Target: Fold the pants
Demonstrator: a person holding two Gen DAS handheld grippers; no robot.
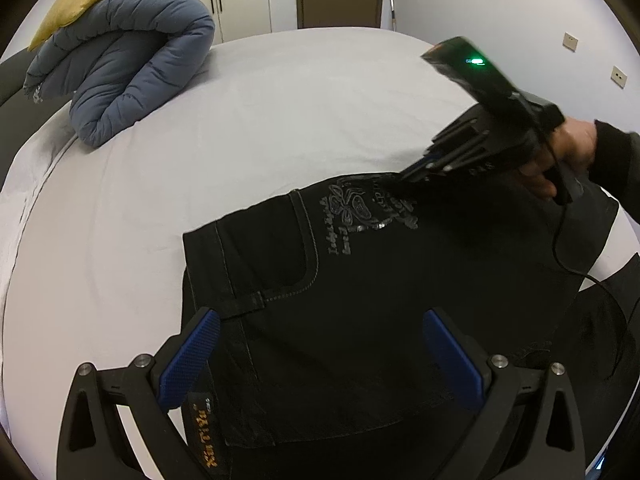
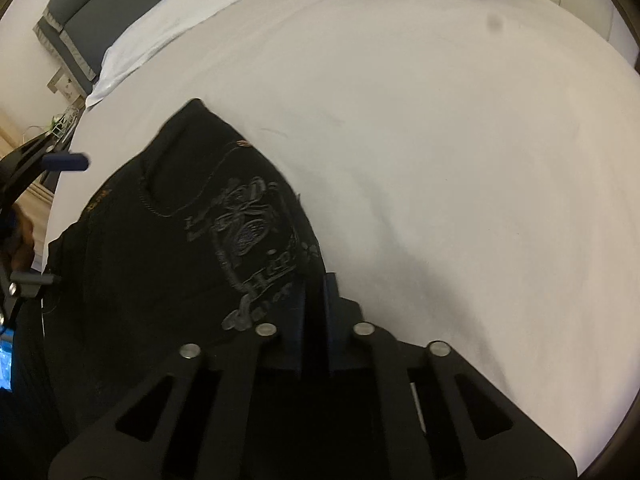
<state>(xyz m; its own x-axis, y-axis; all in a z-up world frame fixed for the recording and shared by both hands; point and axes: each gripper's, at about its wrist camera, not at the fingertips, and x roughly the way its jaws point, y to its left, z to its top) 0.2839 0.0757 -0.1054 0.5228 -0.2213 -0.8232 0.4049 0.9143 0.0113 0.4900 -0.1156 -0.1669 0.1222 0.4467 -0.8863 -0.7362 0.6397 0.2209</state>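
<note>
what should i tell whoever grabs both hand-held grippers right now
Left hand-held gripper: open, blue pads spread, hovering above the black denim pants near the waistband; holding nothing.
Right hand-held gripper: shut on the pants' edge beside the silver embroidered print.
Pants lie on the white bed sheet, apparently already doubled over. A rolled blue quilt sits at the far end.
Left to do: finish the fold the right gripper holds, then smooth it flat.

Black pants (image 1: 360, 280), silver embroidery, spread flat on white bed
</note>
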